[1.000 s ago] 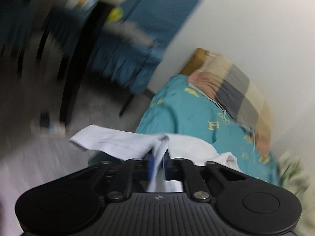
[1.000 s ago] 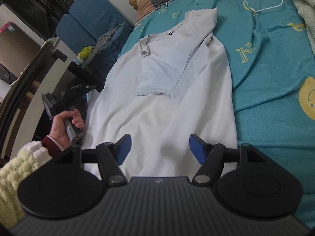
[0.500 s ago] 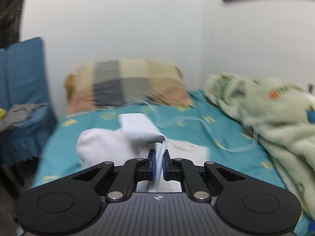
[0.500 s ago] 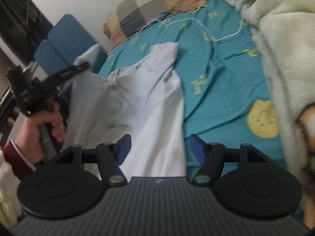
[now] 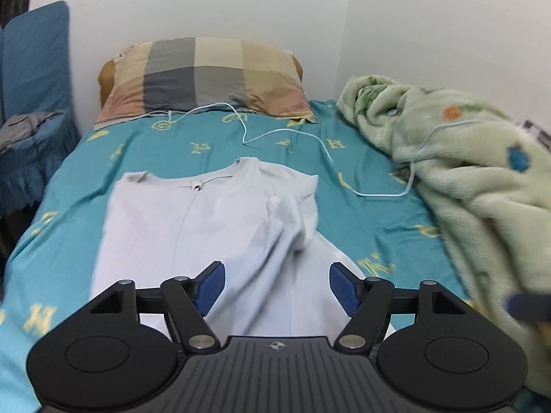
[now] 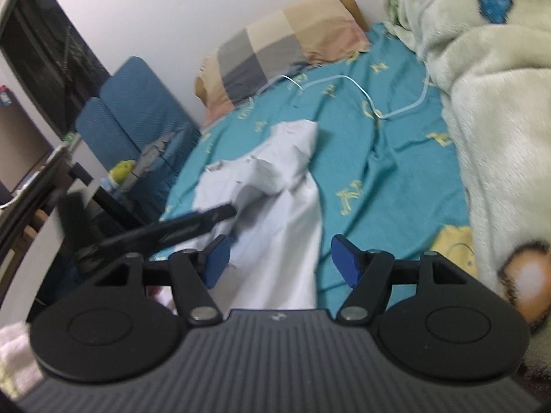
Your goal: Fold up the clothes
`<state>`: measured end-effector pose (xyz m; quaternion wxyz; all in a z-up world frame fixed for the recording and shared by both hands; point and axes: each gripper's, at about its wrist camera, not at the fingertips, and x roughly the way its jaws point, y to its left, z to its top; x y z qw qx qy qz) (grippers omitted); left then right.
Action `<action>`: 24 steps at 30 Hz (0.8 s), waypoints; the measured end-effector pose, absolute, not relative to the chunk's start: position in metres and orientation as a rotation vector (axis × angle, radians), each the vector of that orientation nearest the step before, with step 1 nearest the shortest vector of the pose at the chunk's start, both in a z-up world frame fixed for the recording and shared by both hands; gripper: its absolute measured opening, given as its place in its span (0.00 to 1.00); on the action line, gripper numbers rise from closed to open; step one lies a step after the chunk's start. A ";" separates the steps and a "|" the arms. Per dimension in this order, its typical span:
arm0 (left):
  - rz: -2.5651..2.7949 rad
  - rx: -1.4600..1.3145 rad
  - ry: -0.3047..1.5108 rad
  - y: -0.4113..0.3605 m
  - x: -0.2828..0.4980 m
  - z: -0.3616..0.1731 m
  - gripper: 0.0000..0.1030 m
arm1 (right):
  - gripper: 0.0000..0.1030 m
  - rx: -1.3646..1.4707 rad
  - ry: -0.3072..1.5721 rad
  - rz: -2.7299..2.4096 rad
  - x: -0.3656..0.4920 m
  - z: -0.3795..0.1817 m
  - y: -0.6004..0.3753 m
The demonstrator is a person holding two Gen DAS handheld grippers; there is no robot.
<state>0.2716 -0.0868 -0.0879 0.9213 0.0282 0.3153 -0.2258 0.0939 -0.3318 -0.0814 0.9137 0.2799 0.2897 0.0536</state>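
White cotton collared shirt point(image 5: 193, 227) lies ahead of both grippers. Left gripper point(image 5: 277, 284) and right gripper point(image 6: 279, 258): jaws spread, empty.

left wrist faces headboard squarely, right wrist angled leftward, both sharing shirt point(image 5: 213, 220) point(image 6: 275, 213)

Plain white walls point(image 5: 206, 0) are meeting in a corner behind the bed point(image 5: 361, 206). Teal lettered sheet is covering the bed. Checked pillow point(image 5: 206, 75) is lying at its head against the wall. Blue padded chair point(image 6: 134, 110) is standing beside the bed. Dark window point(image 6: 44, 69) is showing behind the chair.
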 end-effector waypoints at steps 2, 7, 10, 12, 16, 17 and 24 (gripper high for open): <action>-0.450 0.043 0.648 -0.076 0.241 -0.074 0.69 | 0.66 0.577 0.586 0.120 0.094 -0.080 -0.331; -0.386 0.014 0.630 -0.040 0.169 -0.045 0.73 | 0.66 0.582 0.596 0.157 0.091 -0.077 -0.323; -0.366 -0.002 0.622 -0.026 0.147 -0.045 0.73 | 0.67 0.617 0.624 0.191 0.094 -0.076 -0.316; -0.360 0.013 0.634 -0.020 0.144 -0.051 0.73 | 0.67 0.632 0.646 0.200 0.105 -0.075 -0.311; -0.327 0.066 0.659 -0.014 0.158 -0.067 0.72 | 0.67 0.685 0.678 0.192 0.150 -0.080 -0.300; -0.324 0.053 0.665 -0.011 0.162 -0.072 0.72 | 0.67 0.692 0.686 0.190 0.165 -0.084 -0.295; -0.298 -0.012 0.676 0.010 0.186 -0.097 0.71 | 0.66 0.629 0.771 0.074 0.269 -0.134 -0.256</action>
